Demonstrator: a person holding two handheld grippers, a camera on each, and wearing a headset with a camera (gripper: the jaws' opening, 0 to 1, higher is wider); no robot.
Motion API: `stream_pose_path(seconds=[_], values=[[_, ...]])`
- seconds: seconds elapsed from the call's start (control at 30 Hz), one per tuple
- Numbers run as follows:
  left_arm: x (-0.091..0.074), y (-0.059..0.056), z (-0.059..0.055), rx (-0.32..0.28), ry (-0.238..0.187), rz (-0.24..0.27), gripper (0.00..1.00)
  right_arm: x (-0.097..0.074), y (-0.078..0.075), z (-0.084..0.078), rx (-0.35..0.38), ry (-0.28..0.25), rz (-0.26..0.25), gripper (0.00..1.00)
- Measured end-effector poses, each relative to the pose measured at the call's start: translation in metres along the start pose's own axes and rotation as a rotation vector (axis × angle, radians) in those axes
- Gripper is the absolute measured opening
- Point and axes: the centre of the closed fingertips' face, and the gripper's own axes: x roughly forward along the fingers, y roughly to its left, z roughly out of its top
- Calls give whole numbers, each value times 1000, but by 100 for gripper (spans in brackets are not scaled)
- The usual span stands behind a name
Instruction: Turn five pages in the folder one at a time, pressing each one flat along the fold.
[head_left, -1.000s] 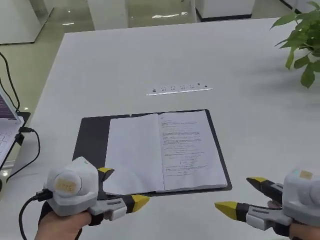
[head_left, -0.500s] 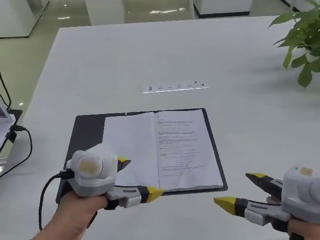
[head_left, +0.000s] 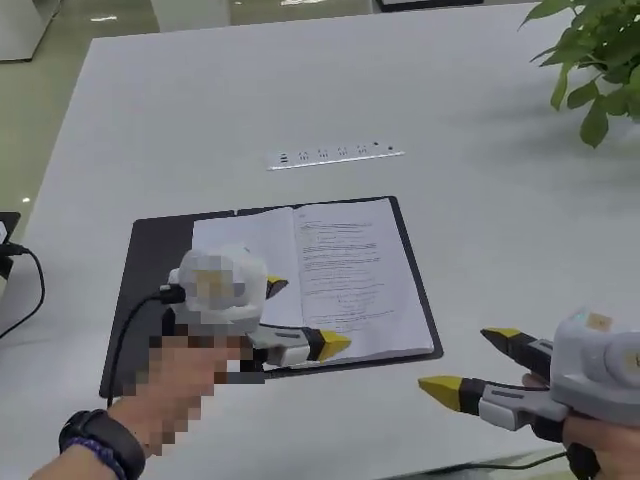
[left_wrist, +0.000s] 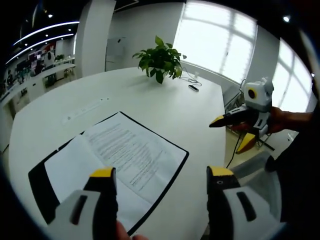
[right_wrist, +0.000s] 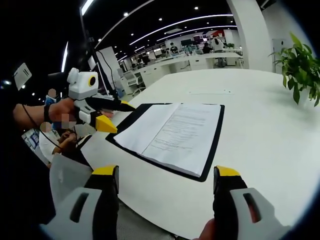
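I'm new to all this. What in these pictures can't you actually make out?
- The printed page: wording too small to read, every view.
- The blank left page: its near corner sits behind the left tongs, head view.
- The plant: cut off by the head view's top right edge.
- The socket strip: too small to count, head view.

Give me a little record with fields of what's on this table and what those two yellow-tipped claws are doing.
Surface: white table
Main item: black folder, lying open and flat
Pages: blank page on the left, printed page on the right
Left hand: left gripper, open, holding nothing, above the folder's near edge
Right hand: right gripper, open, holding nothing, over bare table right of the folder
Also there: socket strip beyond the folder; plant at the far right
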Motion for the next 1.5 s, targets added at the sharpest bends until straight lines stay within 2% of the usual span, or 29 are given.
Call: stream_pose_path(seconds=[0.2, 0.3, 0.43, 0.57, 0.7, 0.93, 1.23, 1.4, 1.5], values=[[18, -6, 13, 15, 3, -14, 73, -1, -4, -2, 10, -3, -3, 76], [26, -7, 17, 25, 5, -15, 73, -1, -5, -2, 11, -6, -2, 77], [45, -10, 21, 21, 4, -27, 73, 0, -6, -5, 12, 2, 4, 76], [57, -13, 21, 33, 17, -33, 73, -1, -6, -5, 9, 6, 10, 76], [68, -12, 22, 3, 13, -30, 73, -1, -8, -6, 13, 5, 13, 76], [88, -13, 20, -15, 21, -11, 73, 2, -10, -10, 12, 17, 22, 76], [116, -20, 12, 4, 60, 3, 73, 6, -12, -10, 2, 40, 38, 77], [128, -26, 13, 8, 57, -4, 72, 6, -15, -13, -3, 53, 41, 77], [138, -27, 10, 23, 78, 10, 72, 5, -16, -16, -6, 66, 44, 77]])
